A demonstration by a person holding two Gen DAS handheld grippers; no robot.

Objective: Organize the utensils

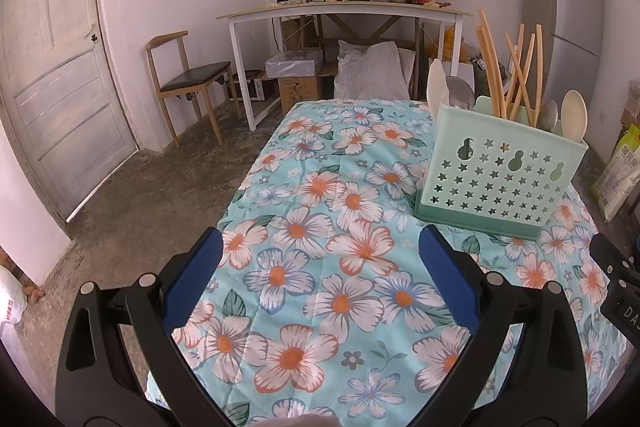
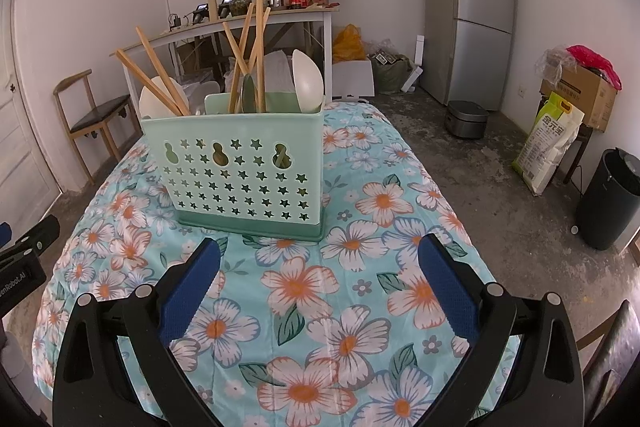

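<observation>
The blue-padded fingers [image 1: 192, 279] of the left gripper [image 1: 320, 247] are held wide apart, and nothing is seen between them. Only the flowered turquoise tablecloth [image 1: 304, 267] is found below the gap. The same is seen at the right gripper [image 2: 320, 251]: its blue pads [image 2: 448, 287] are spread and no object is clamped.

In the left wrist view, the pale green plastic utensil holder with star-shaped holes [image 1: 496, 179] is placed at about 1 o'clock from the left gripper, upright on the cloth. In the right wrist view the same holder [image 2: 240, 171] is found at about 11 o'clock, near the fingertips but not touched by them. Several long wooden chopsticks [image 2: 248, 63] are leaned inside it at different angles, and white plastic spoons [image 2: 306, 79] are stood at its two ends. A grey metal spoon [image 1: 549, 115] is also seen among them in the left view.

The black body of the left gripper is partly visible at 9 o'clock in the right view.

Farther away, a white-framed desk with many bottles and boxes [image 1: 344, 13] is set at 12 o'clock against the wall, a wooden chair with dark seat [image 1: 192, 79] at 10 o'clock, and a tall grey refrigerator [image 2: 470, 11] at 1 o'clock in the right view.
</observation>
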